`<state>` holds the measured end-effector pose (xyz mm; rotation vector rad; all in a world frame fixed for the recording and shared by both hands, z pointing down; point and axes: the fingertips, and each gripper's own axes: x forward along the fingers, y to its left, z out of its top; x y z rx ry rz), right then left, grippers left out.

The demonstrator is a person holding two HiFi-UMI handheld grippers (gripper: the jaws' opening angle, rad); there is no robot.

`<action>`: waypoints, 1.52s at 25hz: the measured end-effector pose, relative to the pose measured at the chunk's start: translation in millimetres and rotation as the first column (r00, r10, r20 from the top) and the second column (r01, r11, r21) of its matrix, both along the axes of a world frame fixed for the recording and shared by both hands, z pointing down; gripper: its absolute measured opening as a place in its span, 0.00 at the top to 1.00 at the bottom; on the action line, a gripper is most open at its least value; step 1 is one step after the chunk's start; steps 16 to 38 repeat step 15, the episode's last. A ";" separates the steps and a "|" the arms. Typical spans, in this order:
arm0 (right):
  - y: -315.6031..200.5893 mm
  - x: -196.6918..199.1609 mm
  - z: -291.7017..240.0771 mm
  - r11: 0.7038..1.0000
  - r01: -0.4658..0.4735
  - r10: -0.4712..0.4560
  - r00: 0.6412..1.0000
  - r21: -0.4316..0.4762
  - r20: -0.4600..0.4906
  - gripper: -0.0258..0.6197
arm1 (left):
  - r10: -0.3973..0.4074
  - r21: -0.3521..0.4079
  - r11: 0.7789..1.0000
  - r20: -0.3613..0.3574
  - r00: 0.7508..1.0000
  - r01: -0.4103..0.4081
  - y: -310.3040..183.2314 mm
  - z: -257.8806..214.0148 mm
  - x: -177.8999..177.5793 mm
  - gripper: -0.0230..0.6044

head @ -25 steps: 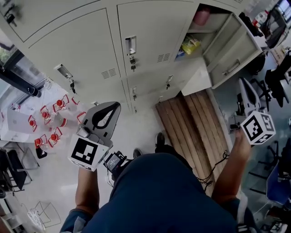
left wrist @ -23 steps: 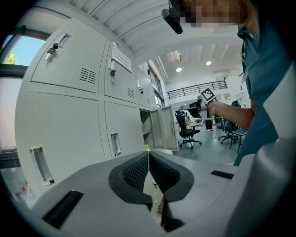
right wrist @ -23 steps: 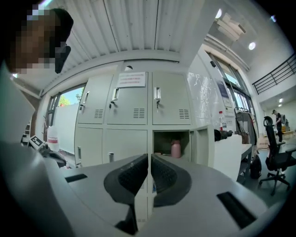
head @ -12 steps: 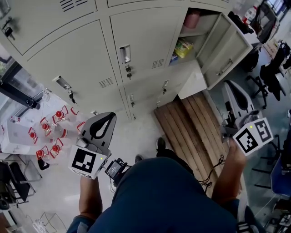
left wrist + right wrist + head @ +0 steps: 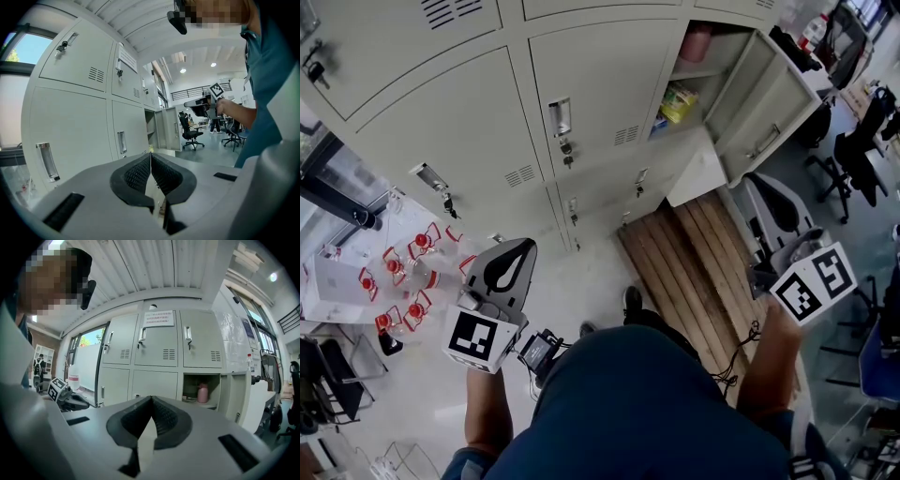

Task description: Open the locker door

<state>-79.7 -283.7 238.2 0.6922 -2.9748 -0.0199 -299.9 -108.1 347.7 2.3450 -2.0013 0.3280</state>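
Note:
A wall of grey lockers fills the top of the head view. One locker door (image 5: 766, 105) at the right stands swung wide open, showing a pink bottle (image 5: 698, 41) and a yellow-green packet (image 5: 678, 100) inside. That door (image 5: 233, 397) and the pink bottle (image 5: 202, 393) appear again in the right gripper view. My right gripper (image 5: 754, 180) hangs clear of the door, over the floor. Its jaws have just been closing and now meet (image 5: 151, 398) with nothing between them. My left gripper (image 5: 528, 246) is shut and empty (image 5: 150, 154), facing closed lockers.
A wooden pallet (image 5: 694, 258) lies on the floor below the open locker. A table with red-capped bottles (image 5: 403, 253) stands at the left. Office chairs (image 5: 853, 155) crowd the right. The closed lockers have recessed handles (image 5: 561, 117) with keys. A small cabled device (image 5: 539, 349) hangs by my legs.
My right gripper has swung left and turned, so more of its body shows over the pallet's right edge. The left gripper has stayed in place. The head view has shifted slightly.

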 end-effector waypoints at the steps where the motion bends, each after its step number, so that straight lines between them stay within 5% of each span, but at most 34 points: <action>1: -1.1 -1.2 1.1 1.000 -0.001 0.001 1.000 -0.002 -0.001 0.90 | 0.000 -0.001 1.000 -0.001 1.000 0.000 -0.4 0.7 -1.1 0.93; 38: -12.3 -19.5 7.6 1.000 -0.008 0.008 1.000 -0.014 -0.015 0.91 | -0.001 -0.005 1.000 -0.013 1.000 0.001 -9.6 7.6 -18.4 0.93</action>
